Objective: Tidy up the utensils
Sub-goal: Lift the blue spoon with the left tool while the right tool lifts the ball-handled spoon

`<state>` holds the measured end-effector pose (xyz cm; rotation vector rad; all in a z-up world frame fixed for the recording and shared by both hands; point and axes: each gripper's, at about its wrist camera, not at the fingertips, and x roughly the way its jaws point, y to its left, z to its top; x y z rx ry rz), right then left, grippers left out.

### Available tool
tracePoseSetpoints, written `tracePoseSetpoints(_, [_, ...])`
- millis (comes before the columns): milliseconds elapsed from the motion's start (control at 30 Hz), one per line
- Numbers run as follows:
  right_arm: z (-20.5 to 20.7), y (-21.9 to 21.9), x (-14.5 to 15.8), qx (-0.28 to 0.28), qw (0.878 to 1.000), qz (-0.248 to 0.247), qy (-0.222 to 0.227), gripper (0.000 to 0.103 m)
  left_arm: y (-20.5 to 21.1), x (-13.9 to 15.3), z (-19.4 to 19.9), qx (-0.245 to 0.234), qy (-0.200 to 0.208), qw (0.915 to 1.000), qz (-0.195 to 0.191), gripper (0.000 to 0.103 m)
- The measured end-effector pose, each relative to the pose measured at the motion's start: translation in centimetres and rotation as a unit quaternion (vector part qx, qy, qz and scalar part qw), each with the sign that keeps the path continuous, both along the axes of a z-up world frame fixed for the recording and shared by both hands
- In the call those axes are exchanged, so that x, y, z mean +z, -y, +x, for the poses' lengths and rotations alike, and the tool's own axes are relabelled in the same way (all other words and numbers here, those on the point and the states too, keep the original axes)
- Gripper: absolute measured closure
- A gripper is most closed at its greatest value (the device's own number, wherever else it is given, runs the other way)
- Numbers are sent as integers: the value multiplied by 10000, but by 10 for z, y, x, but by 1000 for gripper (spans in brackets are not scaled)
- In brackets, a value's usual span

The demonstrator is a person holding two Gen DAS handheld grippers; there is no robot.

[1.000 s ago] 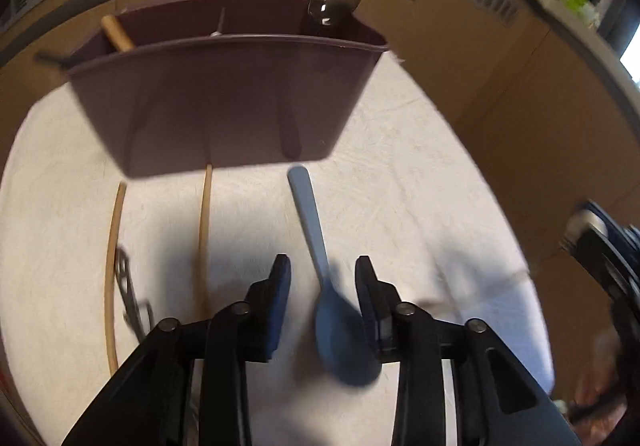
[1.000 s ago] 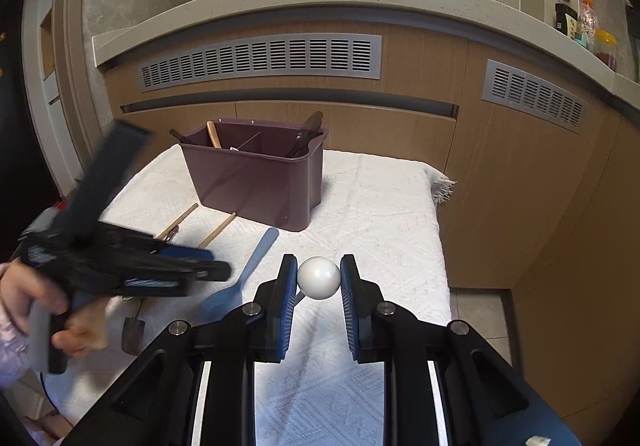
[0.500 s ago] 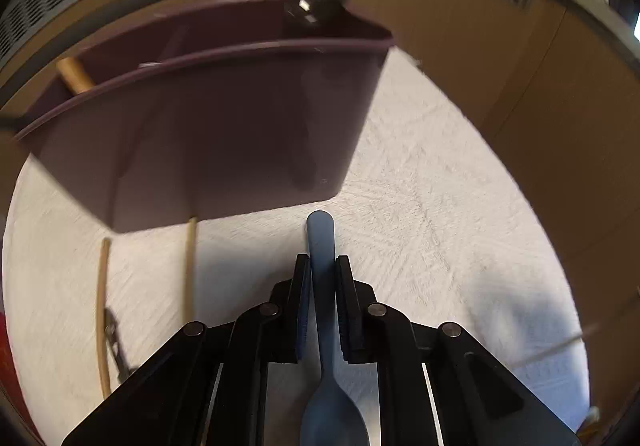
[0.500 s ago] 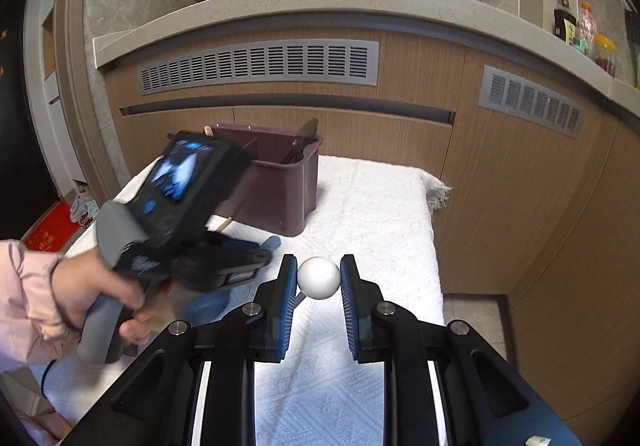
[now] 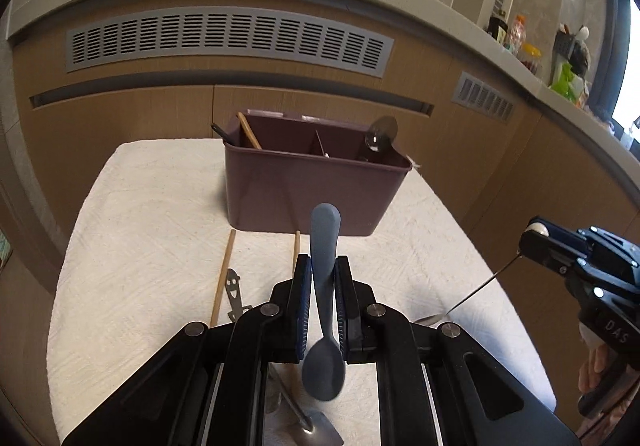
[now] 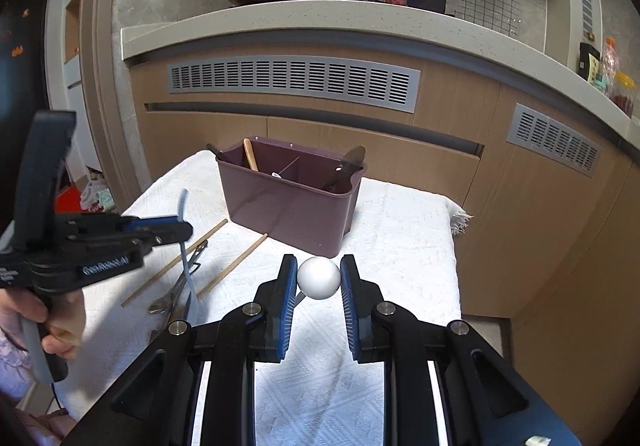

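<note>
My left gripper point(image 5: 323, 266) is shut on the handle of a blue-grey spoon point(image 5: 324, 238), which hangs above the white towel point(image 5: 152, 238) with its bowl toward the camera. The right wrist view shows that left gripper point(image 6: 176, 232) with the spoon point(image 6: 185, 246) upright in it. My right gripper point(image 6: 319, 270) is shut on the white ball end point(image 6: 319, 278) of a thin metal utensil, whose stem point(image 5: 480, 286) slants down to the towel. The purple divided caddy point(image 5: 316, 186) stands at the far side of the towel, ahead of both grippers.
The caddy holds a wooden handle point(image 5: 249, 134), a dark utensil and a metal spoon point(image 5: 382, 134). Two chopsticks point(image 5: 223, 278) and a smiley-faced metal utensil point(image 5: 234, 292) lie on the towel. Wooden cabinets point(image 6: 400, 150) rise behind it. The towel's right edge point(image 6: 456, 230) drops off.
My left gripper shut on the spoon's handle, lifted it off the towel and drew back from the caddy. The right gripper rose slightly, still on the ball.
</note>
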<state>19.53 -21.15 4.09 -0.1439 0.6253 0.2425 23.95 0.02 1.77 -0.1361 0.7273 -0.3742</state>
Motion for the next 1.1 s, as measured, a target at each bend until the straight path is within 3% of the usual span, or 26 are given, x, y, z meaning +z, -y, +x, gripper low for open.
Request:
tracePoseSetpoints(200, [-4, -6, 9, 34, 9999, -131, 71, 84, -9, 10, -1, 24, 246, 9995, -205, 91])
tracePoseSetpoints(333, [-1, -6, 30, 50, 9994, -118, 314, 84, -7, 57, 4, -89, 777, 9965, -290, 91])
tracePoseSetpoints(533, [26, -8, 128, 203, 9905, -201, 1347, 84, -10, 161, 39, -232, 1716, 9834, -534, 91])
tracePoseSetpoints(667, [60, -15, 167, 20, 9833, -463, 1759, 84, -11, 187, 65, -60, 2064, 9772, -493, 91])
tracePoseSetpoints(767, [88, -20, 164, -44, 9842, -523, 1690, 84, -8, 182, 86, 60, 2074, 9774, -397, 91])
tracePoseSetpoints(833, [105, -21, 155, -102, 9869, -527, 1523, 84, -9, 170, 97, 66, 1840, 9822, -372, 91])
tracePoseSetpoints(967, [115, -17, 130, -16, 9919, -441, 1188, 84, -9, 122, 108, -181, 1153, 9931, -115, 90])
tracePoseSetpoints(1067, [108, -11, 115, 64, 9937, -377, 1051, 84, -3, 81, 109, -553, 680, 9961, 46, 88])
tracePoseSetpoints(1100, [105, -8, 111, 79, 9944, -344, 1000, 84, 1, 63, 110, -786, 454, 9958, 126, 83])
